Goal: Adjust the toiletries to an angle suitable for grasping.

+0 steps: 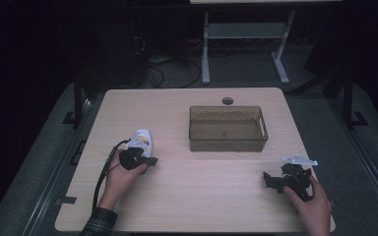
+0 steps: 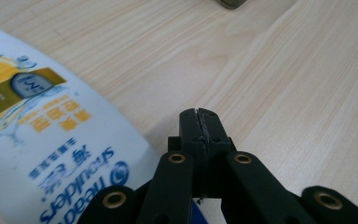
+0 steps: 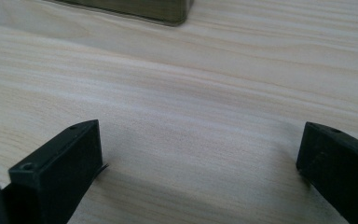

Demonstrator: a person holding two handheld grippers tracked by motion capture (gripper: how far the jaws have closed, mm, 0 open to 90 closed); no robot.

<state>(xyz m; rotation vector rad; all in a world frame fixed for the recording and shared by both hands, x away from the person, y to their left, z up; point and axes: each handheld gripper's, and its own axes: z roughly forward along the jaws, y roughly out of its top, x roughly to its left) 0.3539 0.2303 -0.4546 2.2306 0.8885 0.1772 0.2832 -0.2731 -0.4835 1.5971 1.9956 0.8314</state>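
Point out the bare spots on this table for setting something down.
Free: the wooden table between the left gripper and right gripper, and its far-left corner behind the white shampoo bottle. Crowded: around that bottle and the translucent brown plastic bin.

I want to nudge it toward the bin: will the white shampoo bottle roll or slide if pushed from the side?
The shampoo bottle lies flat on its broad labelled face, so it will probably slide, not roll. Its glossy plastic may slip easily on the smooth table. It looks rigid; how full it is cannot be told.
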